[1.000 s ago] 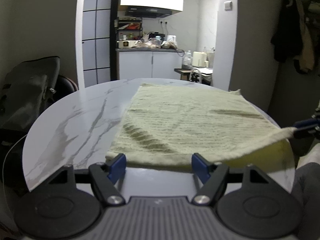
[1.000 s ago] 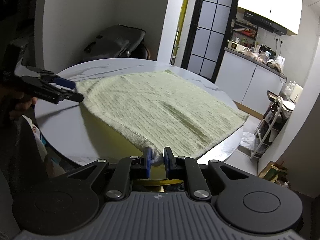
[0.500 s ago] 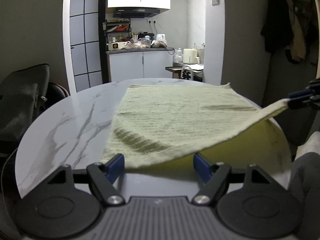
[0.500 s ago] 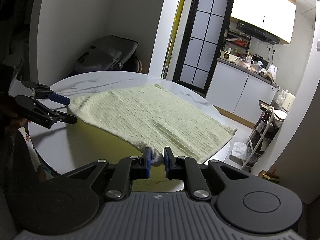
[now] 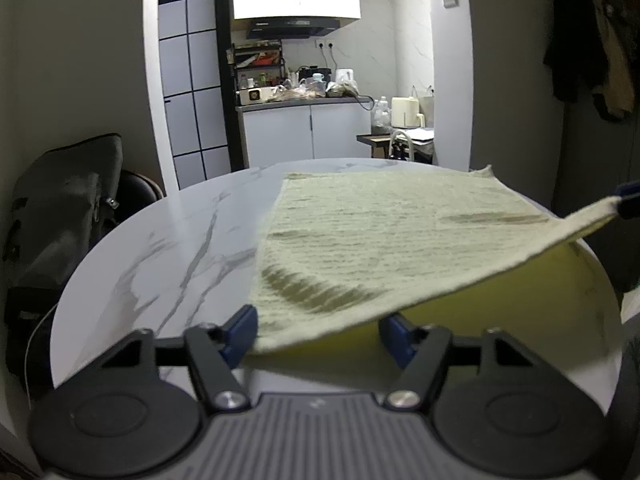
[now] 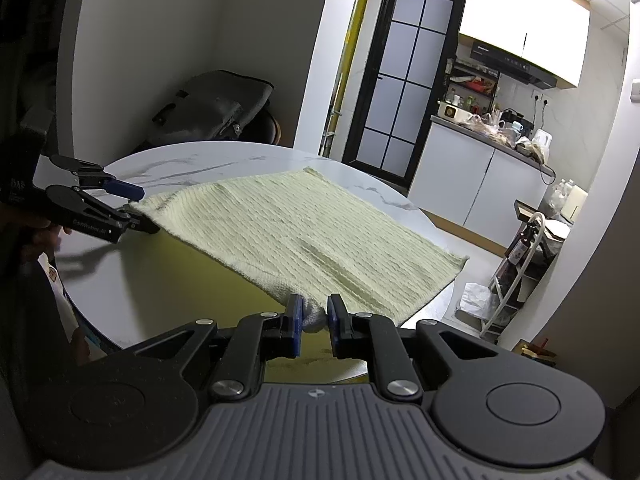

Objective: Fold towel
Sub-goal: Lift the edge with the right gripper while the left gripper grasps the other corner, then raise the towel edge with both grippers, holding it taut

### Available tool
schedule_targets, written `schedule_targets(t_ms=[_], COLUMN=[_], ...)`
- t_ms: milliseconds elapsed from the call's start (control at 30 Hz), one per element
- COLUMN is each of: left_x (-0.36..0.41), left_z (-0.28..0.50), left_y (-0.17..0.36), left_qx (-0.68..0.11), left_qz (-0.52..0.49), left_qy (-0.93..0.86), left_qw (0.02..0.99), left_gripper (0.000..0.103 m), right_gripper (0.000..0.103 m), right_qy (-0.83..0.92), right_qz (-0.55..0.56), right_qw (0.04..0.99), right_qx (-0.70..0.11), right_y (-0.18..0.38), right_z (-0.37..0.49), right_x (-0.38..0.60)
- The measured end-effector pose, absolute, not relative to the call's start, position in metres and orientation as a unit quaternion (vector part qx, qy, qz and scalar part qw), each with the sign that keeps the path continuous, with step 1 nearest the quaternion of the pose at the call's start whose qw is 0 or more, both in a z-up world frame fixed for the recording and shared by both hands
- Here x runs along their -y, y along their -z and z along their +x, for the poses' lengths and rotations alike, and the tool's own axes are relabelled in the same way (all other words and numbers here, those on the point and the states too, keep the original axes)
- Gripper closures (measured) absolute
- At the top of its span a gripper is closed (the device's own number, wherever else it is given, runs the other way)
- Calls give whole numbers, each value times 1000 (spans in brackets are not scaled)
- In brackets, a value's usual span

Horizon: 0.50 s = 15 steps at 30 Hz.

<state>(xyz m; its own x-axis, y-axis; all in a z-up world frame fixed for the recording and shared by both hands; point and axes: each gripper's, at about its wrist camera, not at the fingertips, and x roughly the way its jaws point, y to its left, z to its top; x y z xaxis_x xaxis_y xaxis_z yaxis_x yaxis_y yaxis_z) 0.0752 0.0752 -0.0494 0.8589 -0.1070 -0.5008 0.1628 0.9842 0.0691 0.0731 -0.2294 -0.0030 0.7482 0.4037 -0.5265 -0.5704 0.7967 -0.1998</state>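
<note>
A pale yellow-green towel lies spread on the round white marble table. My right gripper is shut on the towel's near right corner and holds it above the table, so the near edge hangs raised. In the left wrist view that gripper shows at the right edge. My left gripper is open, fingers wide apart, with the towel's near left corner lying between them. The right wrist view shows the left gripper at that corner, its jaws still apart.
A dark bag rests on a chair behind the table at the left. A kitchen counter and glass door stand beyond. A small rack stands past the table's far right. Coats hang at the right.
My right gripper has raised its towel corner higher, lifting the near edge off the table. My left gripper has moved in so the near left corner now sits between its open fingers.
</note>
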Motion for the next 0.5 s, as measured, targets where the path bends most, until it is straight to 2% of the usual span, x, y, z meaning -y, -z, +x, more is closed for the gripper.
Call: schedule_targets(t_ms=[67,100,167,267,367,500], left_x=[-78,-79,-80,-84,-88,-93], left_z=[76,76,76,73,71,67], left_y=[49,48,48,46,45,42], left_qx=[-257,-258,-259,-260,-260,-261], left_qz=[52,50,45,38,30,21], left_qy=[65,63,63,63,63,64], left_qw=[963,963,963,963,963,963], left_gripper=[59,61,76,88,96,100], right_gripper=[88,88,88,88,88,88], right_qy=[-263,-261,-259,-259,-262,-266], right_qz=[-177,-176,-175,-177,-179,-178], right_qw=[918,919,919,919,918,916], right_qx=[-236,-237,-238,-239,-240,-241], right_y=[3,2,1,1,0,1], right_z=[73,73,72,71,68,65], right_x=[231,232,232,233,232,230])
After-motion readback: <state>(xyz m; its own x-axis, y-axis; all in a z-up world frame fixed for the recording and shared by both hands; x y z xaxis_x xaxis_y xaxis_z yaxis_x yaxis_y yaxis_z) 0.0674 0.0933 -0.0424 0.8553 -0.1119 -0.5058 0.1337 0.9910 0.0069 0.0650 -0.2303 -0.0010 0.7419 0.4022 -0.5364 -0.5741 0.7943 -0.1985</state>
